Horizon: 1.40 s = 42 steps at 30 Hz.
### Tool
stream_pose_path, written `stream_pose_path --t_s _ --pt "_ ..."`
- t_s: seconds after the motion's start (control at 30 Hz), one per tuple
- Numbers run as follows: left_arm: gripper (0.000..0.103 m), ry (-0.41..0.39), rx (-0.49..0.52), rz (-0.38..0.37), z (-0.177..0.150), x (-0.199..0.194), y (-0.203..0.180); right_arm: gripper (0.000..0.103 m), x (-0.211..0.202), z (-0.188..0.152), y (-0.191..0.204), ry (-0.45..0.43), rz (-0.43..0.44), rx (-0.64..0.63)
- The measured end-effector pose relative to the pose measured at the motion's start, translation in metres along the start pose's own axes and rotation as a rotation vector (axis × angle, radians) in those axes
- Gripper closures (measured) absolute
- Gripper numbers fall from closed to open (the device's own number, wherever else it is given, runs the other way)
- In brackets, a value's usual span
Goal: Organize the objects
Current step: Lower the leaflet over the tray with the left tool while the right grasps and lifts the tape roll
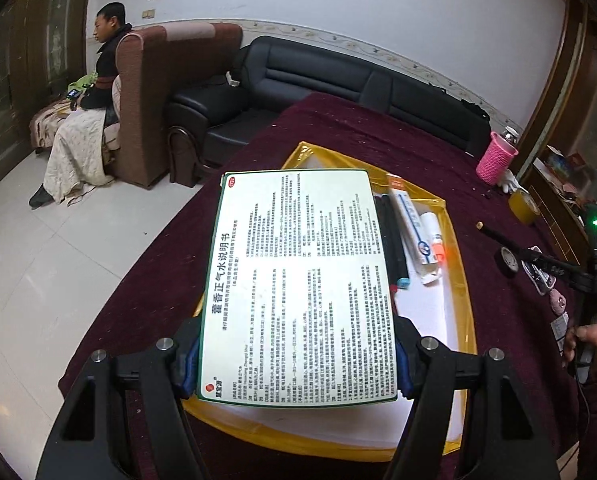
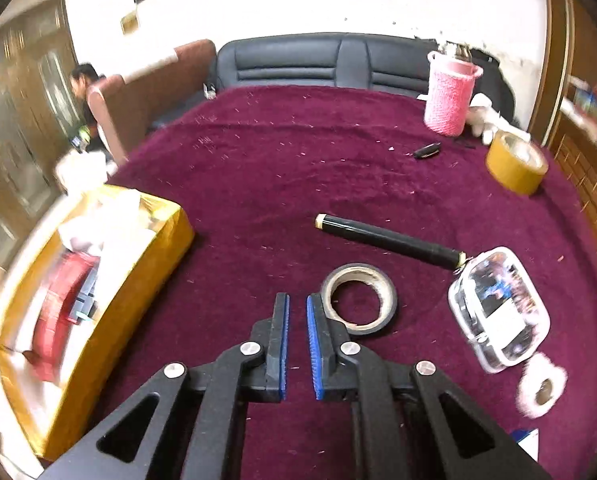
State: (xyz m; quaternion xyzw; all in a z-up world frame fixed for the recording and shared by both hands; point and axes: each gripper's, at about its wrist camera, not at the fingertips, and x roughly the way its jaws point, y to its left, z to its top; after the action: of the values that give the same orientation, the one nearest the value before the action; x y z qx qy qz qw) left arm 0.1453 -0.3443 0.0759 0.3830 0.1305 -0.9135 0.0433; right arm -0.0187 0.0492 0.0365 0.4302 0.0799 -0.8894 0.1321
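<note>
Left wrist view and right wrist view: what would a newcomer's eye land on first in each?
In the left wrist view, the white box printed with dense text, clamped by the left gripper above the yellow tray. In the right wrist view, the right gripper with fingers nearly together and empty over the maroon cloth, the black tape roll just beside it.
</note>
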Motion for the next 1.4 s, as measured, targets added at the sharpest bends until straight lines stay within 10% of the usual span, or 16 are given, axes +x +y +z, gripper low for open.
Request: stream_pose_path --t_s 0.07,0.13,0.27,0.6,1.0,1.4 --pt "0.033 0.005 -0.006 0.005 -0.001 0.001 0.004 0.054 0.02 0.001 0.002 0.035 -0.036 -0.043" --pt "0.033 0.01 -0.013 0.005 -0.003 0.001 0.008 0.055 0.038 0.002 0.001 0.054 -0.063 -0.067" --pt "0.033 0.007 -0.023 0.015 -0.004 -0.003 0.014 0.092 0.061 0.004 -0.012 0.085 -0.048 0.013" --pt "0.033 0.025 -0.012 0.03 -0.004 0.005 0.017 0.093 -0.005 -0.008 -0.004 -0.075 0.079 0.074" --pt "0.033 0.057 0.149 0.119 0.006 0.03 0.0 0.092 -0.065 -0.003 0.148 -0.088 0.411 -0.158" --pt "0.027 0.083 0.142 0.099 0.038 0.075 -0.001 0.092 0.0 -0.022 0.234 0.073 0.337 -0.333"
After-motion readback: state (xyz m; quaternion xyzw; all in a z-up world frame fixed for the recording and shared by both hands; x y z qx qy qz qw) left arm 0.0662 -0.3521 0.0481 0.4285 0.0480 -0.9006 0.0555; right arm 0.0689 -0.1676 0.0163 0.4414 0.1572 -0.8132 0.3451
